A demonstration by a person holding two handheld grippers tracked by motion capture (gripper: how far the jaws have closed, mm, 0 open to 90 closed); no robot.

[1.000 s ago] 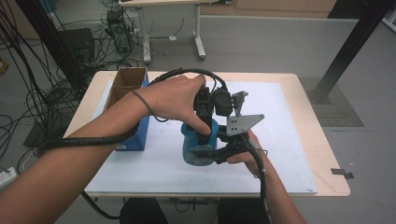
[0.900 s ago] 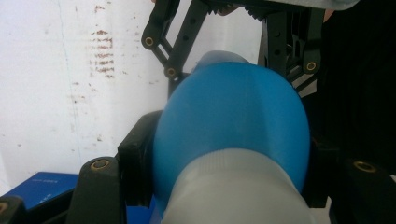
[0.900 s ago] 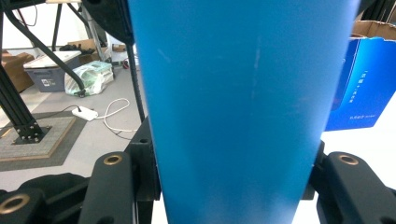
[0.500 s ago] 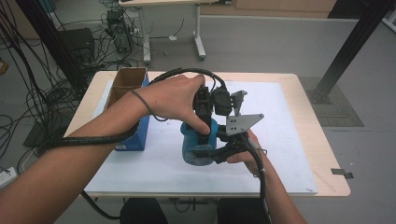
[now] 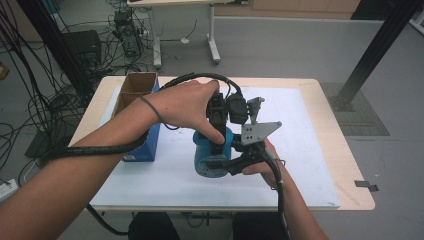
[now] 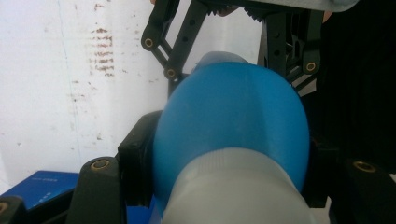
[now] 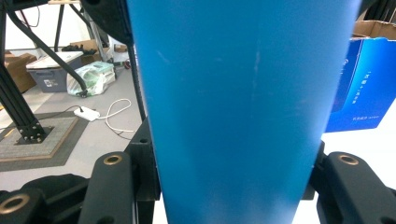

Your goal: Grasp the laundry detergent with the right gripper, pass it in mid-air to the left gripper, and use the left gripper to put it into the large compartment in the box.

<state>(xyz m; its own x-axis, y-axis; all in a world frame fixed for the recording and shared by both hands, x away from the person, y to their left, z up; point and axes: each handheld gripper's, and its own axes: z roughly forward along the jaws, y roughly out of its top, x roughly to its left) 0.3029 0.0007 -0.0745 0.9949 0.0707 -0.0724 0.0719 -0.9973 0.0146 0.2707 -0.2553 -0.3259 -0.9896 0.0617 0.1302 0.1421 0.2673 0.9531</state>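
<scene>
A blue bottle (image 5: 209, 159) with a pale cap (image 6: 233, 191) stands over the white mat (image 5: 310, 150) near the table's front middle. My left gripper (image 5: 218, 134) comes down on it from above, held by the person's left hand, and is shut on the bottle's upper body (image 6: 233, 112). My right gripper (image 5: 234, 163) reaches in from the right under its grey plate (image 5: 257, 131) and is shut on the bottle's blue side (image 7: 233, 93). In the left gripper view the right gripper's black linkages (image 6: 177, 42) show beyond the bottle.
An open cardboard box with blue sides (image 5: 142, 125) stands at the left of the mat, close to the left forearm, and shows as the blue box (image 7: 366, 84) in the right gripper view. Cables, table legs and a black post lie on the floor beyond the table (image 5: 350, 165).
</scene>
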